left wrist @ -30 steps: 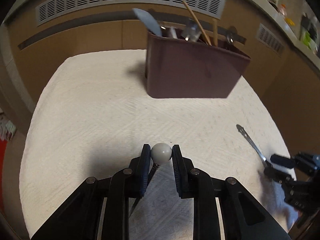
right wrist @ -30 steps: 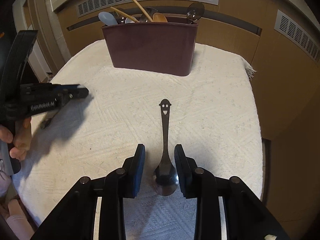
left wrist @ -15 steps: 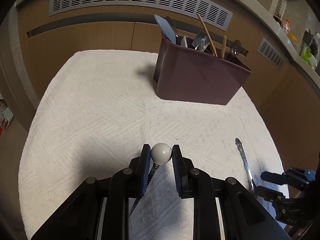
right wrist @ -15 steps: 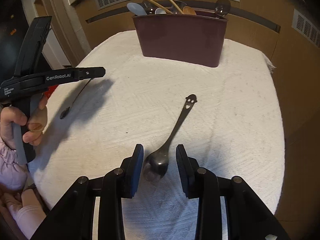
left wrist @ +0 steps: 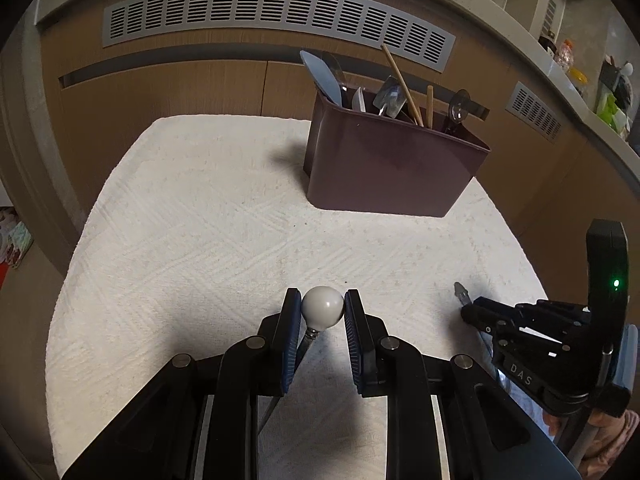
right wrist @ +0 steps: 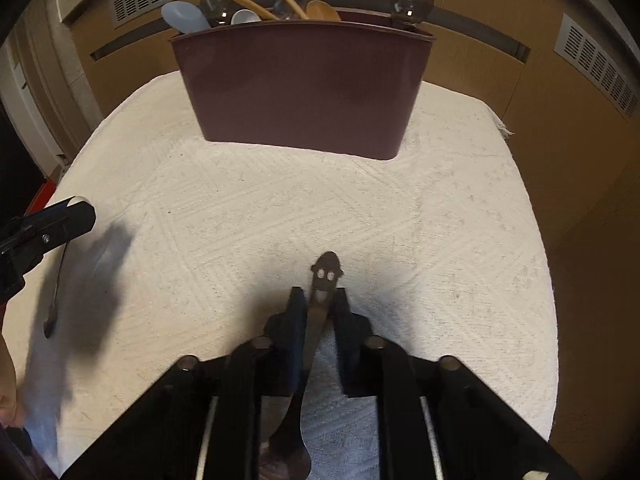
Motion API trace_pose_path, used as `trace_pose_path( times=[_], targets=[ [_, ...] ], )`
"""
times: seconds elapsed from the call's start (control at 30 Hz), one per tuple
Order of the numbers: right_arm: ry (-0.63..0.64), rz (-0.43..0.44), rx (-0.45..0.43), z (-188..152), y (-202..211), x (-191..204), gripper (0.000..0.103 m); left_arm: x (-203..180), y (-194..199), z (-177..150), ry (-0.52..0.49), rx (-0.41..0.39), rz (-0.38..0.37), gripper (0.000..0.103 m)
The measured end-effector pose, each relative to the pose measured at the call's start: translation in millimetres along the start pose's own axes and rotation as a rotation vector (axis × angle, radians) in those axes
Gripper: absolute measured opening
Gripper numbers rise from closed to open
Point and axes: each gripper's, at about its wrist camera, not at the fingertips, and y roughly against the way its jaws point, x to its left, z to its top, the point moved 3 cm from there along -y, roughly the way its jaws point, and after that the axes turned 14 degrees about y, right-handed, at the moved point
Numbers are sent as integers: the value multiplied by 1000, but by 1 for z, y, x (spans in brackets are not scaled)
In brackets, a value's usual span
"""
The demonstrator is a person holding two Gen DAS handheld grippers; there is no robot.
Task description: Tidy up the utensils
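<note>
My left gripper (left wrist: 322,299) is shut on the white ball end (left wrist: 322,309) of a thin metal utensil, whose shaft hangs down and left under the fingers. It shows again in the right wrist view as the left gripper (right wrist: 76,216) with the thin utensil (right wrist: 56,280) dangling. My right gripper (right wrist: 320,294) has the handle of a dark spoon between its closing jaws, and the pads touch it just behind the smiley-face end (right wrist: 326,274). The bowl lies under the gripper body. The maroon utensil holder (left wrist: 392,176) (right wrist: 304,92) stands at the back, full of utensils.
A white textured cloth (left wrist: 200,220) (right wrist: 440,220) covers the table. Wooden cabinet fronts with grey vent grilles (left wrist: 272,12) rise behind it. The right gripper (left wrist: 472,312) sits near the cloth's right edge. A hand (right wrist: 8,392) shows at the lower left.
My right gripper slid forward along the spoon from its bowl to the smiley end and its jaws narrowed onto the handle. My left gripper still holds the ball-ended utensil.
</note>
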Motion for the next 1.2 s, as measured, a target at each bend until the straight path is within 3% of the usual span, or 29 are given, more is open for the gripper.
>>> trace_pose_path(
  times=[0.1,0.23,0.43,0.7,0.8,0.97,1.2],
  targets=[
    [17,-12,-6,-6,6,-1,9,-4,10,0,-3,-15,-16,23],
    [-55,67,-123,-12,38,-16,9,-13,27,-1,-24,-44,-30,23],
    [-54,20,-263,-13,86,-21,6,-25,53,-1,-45,-92,-53,23],
    [-27,28,-329,-11,110,-21,3,-38,74,3,-66,-132,-65,23],
    [-6,3,-287,-13,101,-26,5,-37,74,3,-62,-132,-59,23],
    [3,51,-198,-25,74,-33,17,-36,70,3,-51,-129,-63,23],
    [7,94,-58,-27,30,-22,26,-32,72,4,-46,-125,-64,23]
  ],
)
